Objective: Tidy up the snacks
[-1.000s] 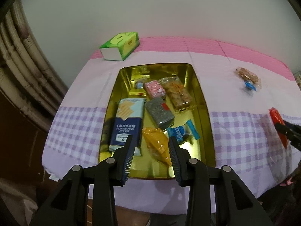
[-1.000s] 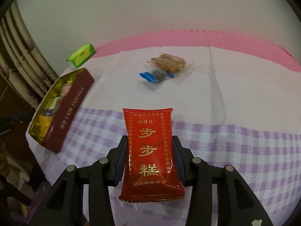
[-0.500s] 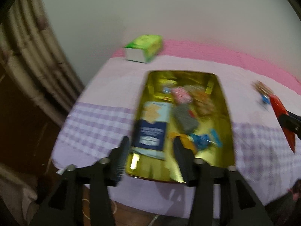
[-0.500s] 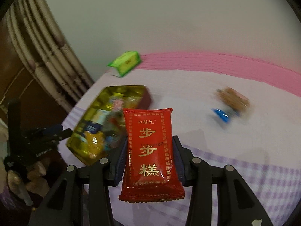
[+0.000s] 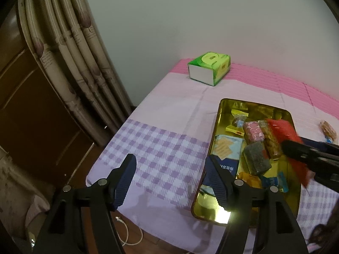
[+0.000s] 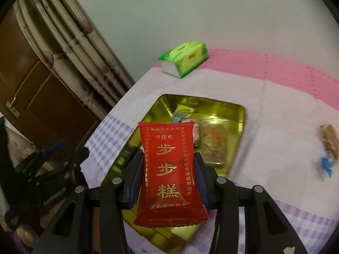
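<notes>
My right gripper [image 6: 168, 165] is shut on a red snack packet [image 6: 169, 165] with gold characters and holds it above the gold tin tray [image 6: 241, 114]. The tray [image 5: 218, 124] holds several wrapped snacks, among them a blue cracker pack [image 5: 224, 152] and a pink packet [image 5: 253, 131]. In the left wrist view the right gripper [image 5: 296, 154] comes in from the right with the red packet [image 5: 284, 131] over the tray. My left gripper [image 5: 169, 171] is open and empty, above the table's front left part, left of the tray.
A green tissue box [image 5: 209, 67] stands at the table's far left corner. A brown snack and a blue-wrapped candy [image 6: 327, 146] lie on the cloth right of the tray. Curtains [image 5: 70, 59] and a wooden door stand left of the table.
My right gripper has carried the red packet left from the cloth to above the tray. My left gripper has swung left off the tray and its jaws have widened.
</notes>
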A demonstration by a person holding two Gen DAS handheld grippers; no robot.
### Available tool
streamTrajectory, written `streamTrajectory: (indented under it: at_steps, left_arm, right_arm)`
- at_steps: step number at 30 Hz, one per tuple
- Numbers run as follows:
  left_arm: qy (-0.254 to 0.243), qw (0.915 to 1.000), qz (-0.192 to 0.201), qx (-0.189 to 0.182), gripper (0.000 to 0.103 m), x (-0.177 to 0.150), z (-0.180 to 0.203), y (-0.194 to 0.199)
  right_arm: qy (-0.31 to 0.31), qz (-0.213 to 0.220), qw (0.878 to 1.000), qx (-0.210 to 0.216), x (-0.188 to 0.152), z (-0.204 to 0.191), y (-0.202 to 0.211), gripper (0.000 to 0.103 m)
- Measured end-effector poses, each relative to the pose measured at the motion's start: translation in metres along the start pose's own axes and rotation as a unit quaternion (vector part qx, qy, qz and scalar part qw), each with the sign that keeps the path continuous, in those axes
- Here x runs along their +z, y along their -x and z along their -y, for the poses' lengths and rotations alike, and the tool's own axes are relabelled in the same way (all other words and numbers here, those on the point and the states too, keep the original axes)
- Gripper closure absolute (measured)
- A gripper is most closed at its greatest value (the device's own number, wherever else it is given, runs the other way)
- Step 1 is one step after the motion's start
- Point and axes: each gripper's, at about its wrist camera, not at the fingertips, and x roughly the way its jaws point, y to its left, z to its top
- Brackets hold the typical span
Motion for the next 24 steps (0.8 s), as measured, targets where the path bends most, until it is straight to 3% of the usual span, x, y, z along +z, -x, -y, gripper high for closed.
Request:
streamTrajectory:
  at_steps: [10, 24]
  left_arm:
    - [0.0, 0.9999, -0.01, -0.005, 0.031, 0.001, 0.001, -0.006]
    - [-0.009, 0.9999, -0.011, -0.007, 0.03, -0.001, 0.004, -0.008]
  right_arm:
    - [-0.008, -0.033, 0.999, -0.013, 0.012, -0.01, -0.059, 0.061]
    - [-0.031, -0.03, 0.999, -0.011, 0.024, -0.012, -0.076, 0.057]
